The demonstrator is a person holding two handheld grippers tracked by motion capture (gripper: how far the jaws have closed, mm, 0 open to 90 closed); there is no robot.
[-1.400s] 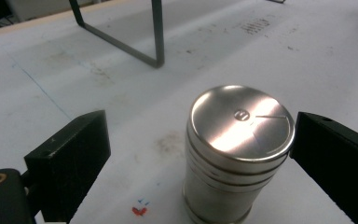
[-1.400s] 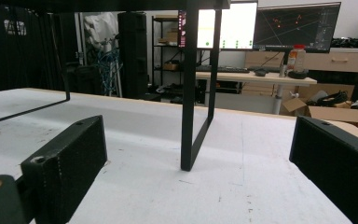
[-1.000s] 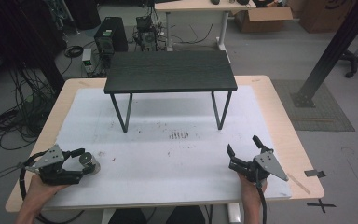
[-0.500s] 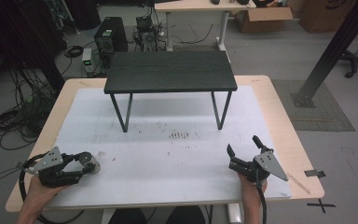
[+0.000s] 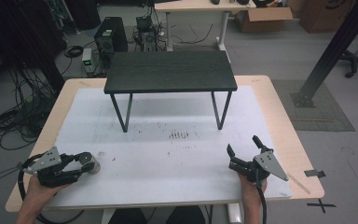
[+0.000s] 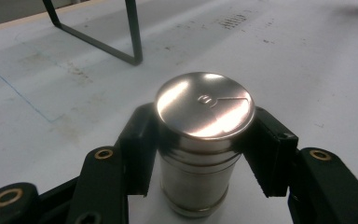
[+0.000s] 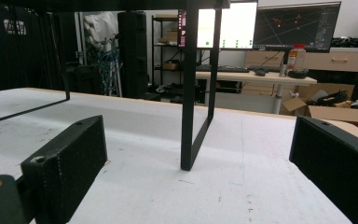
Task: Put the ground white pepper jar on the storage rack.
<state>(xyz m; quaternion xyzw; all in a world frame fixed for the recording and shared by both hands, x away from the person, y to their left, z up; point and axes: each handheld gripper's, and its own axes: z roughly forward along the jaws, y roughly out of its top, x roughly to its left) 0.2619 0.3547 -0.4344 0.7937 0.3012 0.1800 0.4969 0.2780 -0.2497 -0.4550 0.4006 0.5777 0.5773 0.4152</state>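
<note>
Two jaws of the left gripper (image 6: pixel 200 154) just closed onto a steel can (image 6: pixel 200 144), right gripper (image 5: pixel 244 151) jaws wide apart, empty

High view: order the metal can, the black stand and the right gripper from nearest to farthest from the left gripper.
1. metal can, between the left gripper's jaws, near-left.
2. black stand, at the table's far middle.
3. right gripper, near-right.
</note>
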